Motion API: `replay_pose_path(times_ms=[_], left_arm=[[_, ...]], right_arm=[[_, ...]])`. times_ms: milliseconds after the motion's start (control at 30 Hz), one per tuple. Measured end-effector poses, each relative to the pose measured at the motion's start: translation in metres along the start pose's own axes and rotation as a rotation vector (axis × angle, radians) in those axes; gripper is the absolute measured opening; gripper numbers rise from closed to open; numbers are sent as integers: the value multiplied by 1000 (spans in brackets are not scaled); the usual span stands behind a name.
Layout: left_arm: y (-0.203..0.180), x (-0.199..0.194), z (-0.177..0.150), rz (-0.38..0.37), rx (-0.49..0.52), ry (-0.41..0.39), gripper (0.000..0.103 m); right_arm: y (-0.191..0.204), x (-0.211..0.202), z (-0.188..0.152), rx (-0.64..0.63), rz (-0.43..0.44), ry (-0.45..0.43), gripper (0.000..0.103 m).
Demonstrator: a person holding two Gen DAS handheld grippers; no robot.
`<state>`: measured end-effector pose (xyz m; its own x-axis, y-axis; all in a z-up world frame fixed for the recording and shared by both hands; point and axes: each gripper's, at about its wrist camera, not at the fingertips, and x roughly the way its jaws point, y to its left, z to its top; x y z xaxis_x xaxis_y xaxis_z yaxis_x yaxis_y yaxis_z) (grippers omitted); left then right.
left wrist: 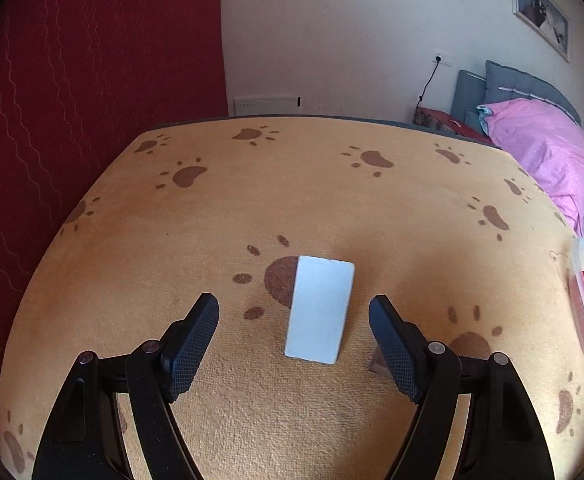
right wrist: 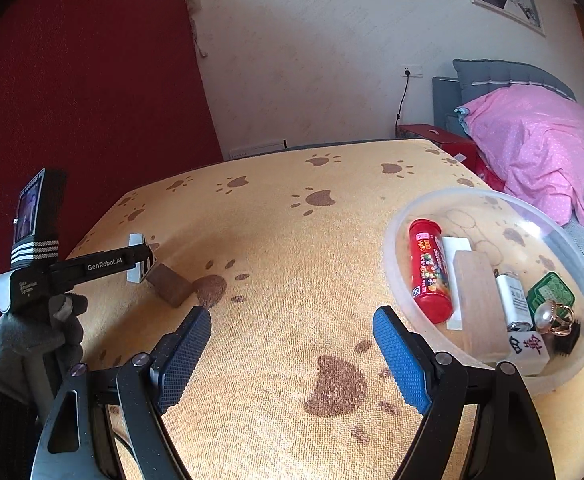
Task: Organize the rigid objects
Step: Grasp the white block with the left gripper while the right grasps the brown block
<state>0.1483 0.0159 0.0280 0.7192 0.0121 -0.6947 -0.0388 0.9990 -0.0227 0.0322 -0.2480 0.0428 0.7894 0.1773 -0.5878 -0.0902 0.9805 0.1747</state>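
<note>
Closest to me, the left gripper (left wrist: 293, 312) stood with its jaws spread wide and nothing between them, its black cross-hatched pads (left wrist: 190, 350) hovering low over the table (left wrist: 252, 420), whose cover was a nubby orange towelling printed with brown paw marks. Just ahead of it, centred in the gap, lay a flat white block (left wrist: 319, 309), rectangular with softly rounded corners and a matt, chalky face; just beside the right-hand finger sat a small brown wedge (right wrist: 170, 285), dull and wood-like. I judged the step in hand to be the approach to that white piece; the next move would call for sinking the fingers to its long edges and pinching squarely, since so thin a slab on pile could tip or slide. The right gripper (right wrist: 292, 354) likewise hung wide and empty, blue textured pads (right wrist: 401, 364) idle. Beyond it stood the clear plastic bowl (right wrist: 395, 264), round and glossy, already holding a red candy tube (right wrist: 429, 270), a pale wooden block (right wrist: 479, 308), a mahjong tile (right wrist: 529, 350), a pearl ring (right wrist: 551, 316) and other small pieces, so the sorting looked well along.
</note>
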Motion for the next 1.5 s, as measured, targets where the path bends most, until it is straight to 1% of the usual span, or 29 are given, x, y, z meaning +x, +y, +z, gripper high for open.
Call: replay_pose_path(times_ms=[100, 200, 267, 300, 367, 400, 600, 833, 933, 1233, 1500], left_arm=[[5, 8, 3, -9, -9, 13, 78], [4, 14, 4, -17, -2, 21, 73], [2, 18, 4, -33, 3, 28, 60], [2, 21, 4, -48, 3, 34, 56], [1, 23, 4, -90, 5, 47, 35], [1, 22, 4, -112, 1, 44, 31], [6, 8, 5, -148, -26, -17, 30], [20, -11, 10, -119, -59, -73, 30], [29, -15, 12, -108, -81, -83, 30], [50, -19, 14, -94, -143, -93, 30], [57, -16, 12, -88, -173, -81, 30]], right_arm=[[3, 4, 0, -1, 13, 18, 86], [6, 8, 0, -6, 26, 36, 86], [10, 10, 1, -15, 36, 46, 86], [12, 11, 2, -20, 42, 52, 86], [16, 14, 3, -27, 58, 67, 86], [19, 16, 3, -30, 68, 78, 86], [40, 31, 7, -54, 128, 141, 86], [73, 57, 10, -56, 231, 237, 86], [85, 68, 10, -50, 253, 265, 86], [110, 93, 15, -31, 242, 269, 83], [121, 111, 24, -56, 165, 243, 83]])
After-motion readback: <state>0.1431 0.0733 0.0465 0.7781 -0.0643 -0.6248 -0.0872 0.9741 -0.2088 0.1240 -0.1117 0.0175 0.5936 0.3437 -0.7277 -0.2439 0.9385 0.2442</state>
